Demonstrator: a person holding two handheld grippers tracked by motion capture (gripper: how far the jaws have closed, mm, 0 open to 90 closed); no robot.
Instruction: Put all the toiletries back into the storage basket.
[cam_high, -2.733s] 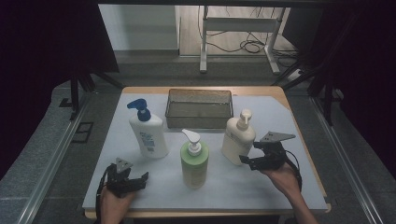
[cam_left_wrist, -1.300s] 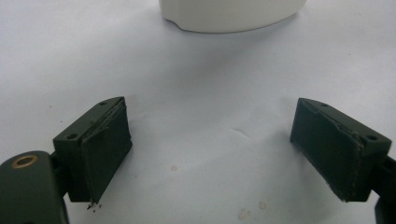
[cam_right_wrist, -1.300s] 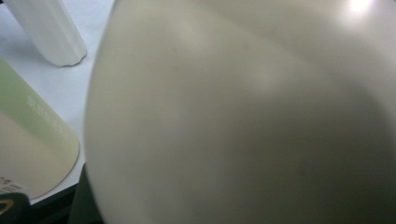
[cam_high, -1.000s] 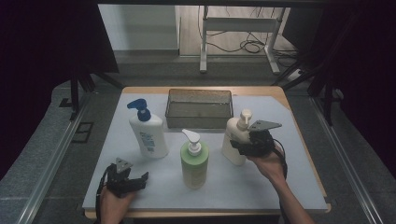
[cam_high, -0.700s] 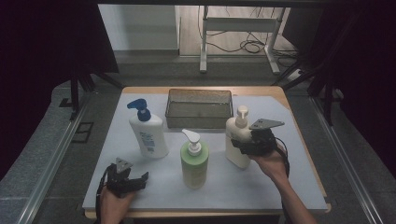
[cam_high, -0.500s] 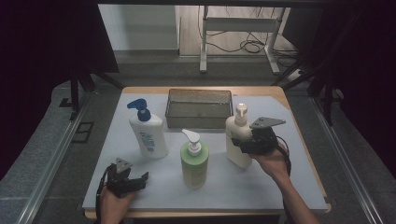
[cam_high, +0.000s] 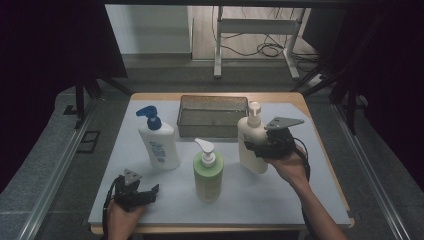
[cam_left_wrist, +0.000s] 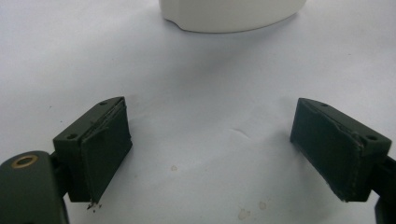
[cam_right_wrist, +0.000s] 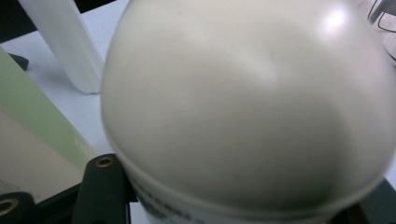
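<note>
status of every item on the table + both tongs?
Cream bottle: upright, gripped by the right tongs.
Green bottle: upright, free.
Blue-pump bottle: upright, free.
Basket: empty, at the table's back.
Left tongs: open, nothing between them, low over the mat.

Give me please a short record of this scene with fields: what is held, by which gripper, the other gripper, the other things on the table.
held thing: cream pump bottle
holder: right gripper, shut on the bottle's body
left gripper: open, fingers apart over bare white mat, holds nothing
other bottles: white bottle with blue pump, green pump bottle, both upright
tray: dark mesh basket behind the bottles
</note>
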